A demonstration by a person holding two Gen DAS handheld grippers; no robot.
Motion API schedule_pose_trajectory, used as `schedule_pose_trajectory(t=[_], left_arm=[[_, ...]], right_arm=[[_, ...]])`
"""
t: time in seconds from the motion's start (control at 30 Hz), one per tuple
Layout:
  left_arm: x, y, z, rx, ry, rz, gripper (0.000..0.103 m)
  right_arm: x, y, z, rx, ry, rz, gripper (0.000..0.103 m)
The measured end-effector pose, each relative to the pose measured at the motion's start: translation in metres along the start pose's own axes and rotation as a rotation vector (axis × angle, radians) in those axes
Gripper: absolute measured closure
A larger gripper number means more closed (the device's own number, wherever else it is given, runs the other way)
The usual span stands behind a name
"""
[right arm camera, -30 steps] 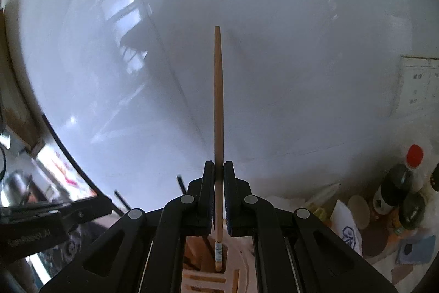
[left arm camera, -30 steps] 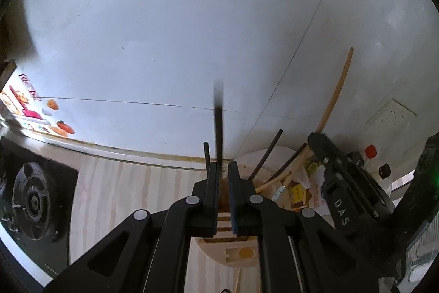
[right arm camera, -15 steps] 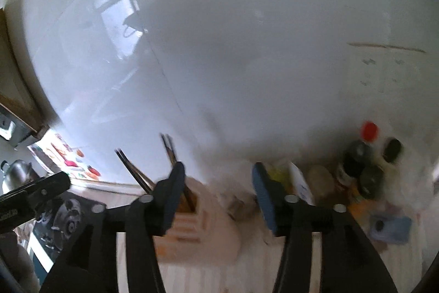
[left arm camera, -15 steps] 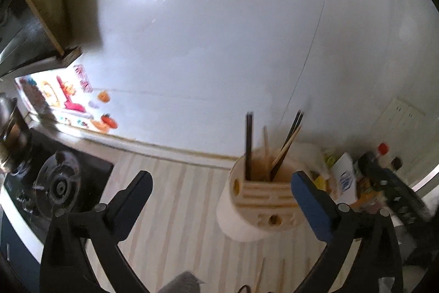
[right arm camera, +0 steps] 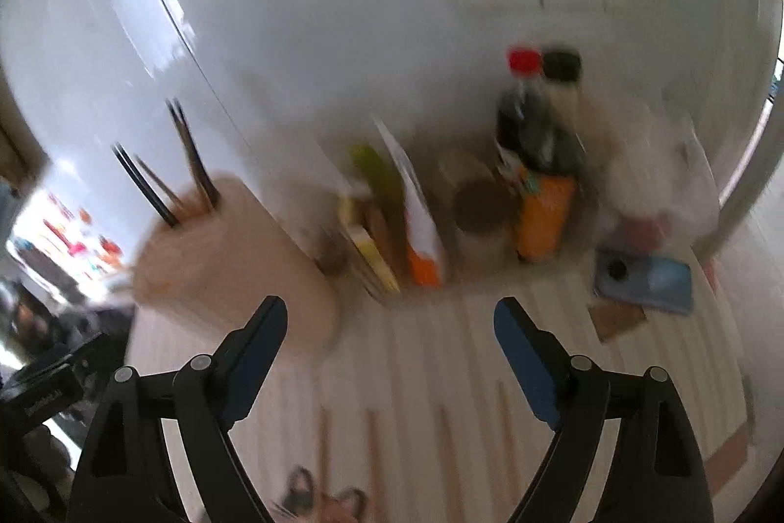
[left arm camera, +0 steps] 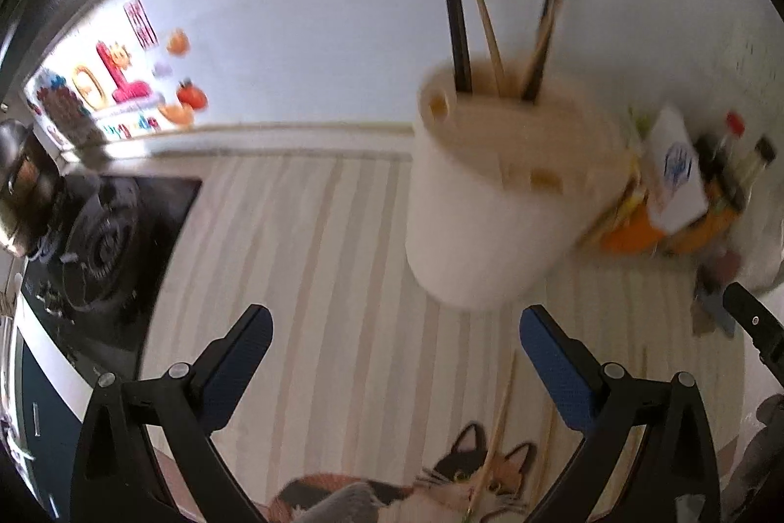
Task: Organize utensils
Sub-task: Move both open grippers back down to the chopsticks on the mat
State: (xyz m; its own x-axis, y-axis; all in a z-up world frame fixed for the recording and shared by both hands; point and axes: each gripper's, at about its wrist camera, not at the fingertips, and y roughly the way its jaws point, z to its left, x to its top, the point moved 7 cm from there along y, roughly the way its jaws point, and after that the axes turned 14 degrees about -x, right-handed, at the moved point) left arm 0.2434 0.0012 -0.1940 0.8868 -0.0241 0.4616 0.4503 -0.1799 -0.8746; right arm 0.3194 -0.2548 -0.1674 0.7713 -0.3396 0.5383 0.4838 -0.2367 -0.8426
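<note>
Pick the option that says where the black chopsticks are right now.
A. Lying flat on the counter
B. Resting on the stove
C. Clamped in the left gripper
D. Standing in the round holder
D: the black chopsticks stand upright in the round holder, and nothing sits between either gripper's fingers.

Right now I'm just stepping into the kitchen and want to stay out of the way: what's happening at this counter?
A person with a gripper in each hand is sorting chopsticks into the round utensil holder, which already has black chopsticks and wooden ones standing in it. The left gripper is open and empty. The right gripper holds nothing; its jaws are opening. More loose wooden chopsticks lie on the striped mat, across its cat picture.
</note>
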Motion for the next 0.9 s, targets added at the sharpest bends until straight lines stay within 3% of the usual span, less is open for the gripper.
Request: schedule_pose_trajectory(t=[0.33,0.9], left_arm=[[-0.052,0.052,-0.034,-0.008,0.079,0.161,0.000],[-0.104,0.112,-0.062,-0.026,0.165,0.332,0.001]], right_arm=[[-0.067,0.054,-0.017,-0.077,-0.098,0.197,0.015],[-0.141,0.102,-0.026,-0.185,-0.235,0.393,0.019]])
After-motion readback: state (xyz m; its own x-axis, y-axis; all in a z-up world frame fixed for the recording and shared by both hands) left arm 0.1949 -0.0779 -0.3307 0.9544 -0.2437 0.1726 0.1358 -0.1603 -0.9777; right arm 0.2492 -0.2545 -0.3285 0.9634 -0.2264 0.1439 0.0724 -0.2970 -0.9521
